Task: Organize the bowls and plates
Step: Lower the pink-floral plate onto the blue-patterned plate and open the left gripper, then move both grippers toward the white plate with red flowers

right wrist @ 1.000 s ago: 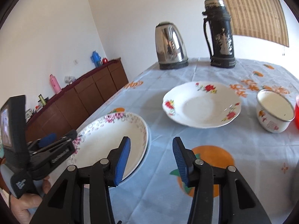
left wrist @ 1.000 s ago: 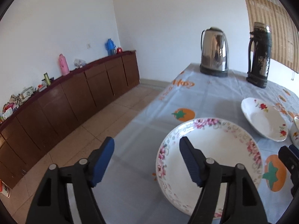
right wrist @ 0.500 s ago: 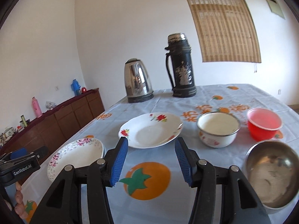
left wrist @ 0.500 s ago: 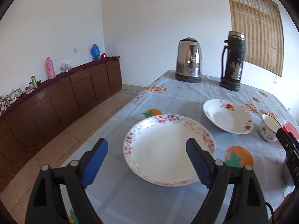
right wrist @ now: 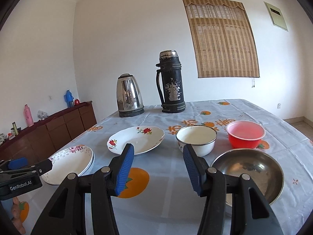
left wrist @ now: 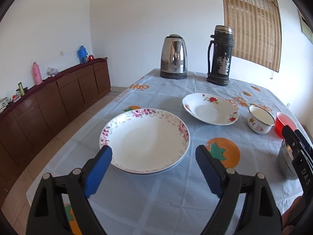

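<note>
A large pink-flowered plate (left wrist: pixel 144 139) lies near the table's left edge, just beyond my left gripper (left wrist: pixel 153 166), which is open and holds nothing. Behind the plate to the right lies a red-flowered plate (left wrist: pixel 210 108), then a white enamel bowl (left wrist: pixel 260 119) and a red bowl (left wrist: pixel 284 124). In the right wrist view, my right gripper (right wrist: pixel 158 168) hangs open and empty over the tablecloth. It sits short of the red-flowered plate (right wrist: pixel 137 139) and the white bowl (right wrist: pixel 196 139). A steel bowl (right wrist: pixel 248 172) sits close on its right, and the red bowl (right wrist: pixel 245 134) lies farther back.
A steel kettle (right wrist: pixel 129 96) and a tall black thermos (right wrist: pixel 172 82) stand at the table's far end. A brown sideboard (left wrist: pixel 58 98) with bottles runs along the left wall, across a strip of tiled floor. The left gripper (right wrist: pixel 19 168) shows beside the pink-flowered plate (right wrist: pixel 72 162).
The left gripper's jaws have widened and it has drawn back, so the pink-flowered plate now lies whole ahead of it. The right gripper has swung right, bringing the bowls into view.
</note>
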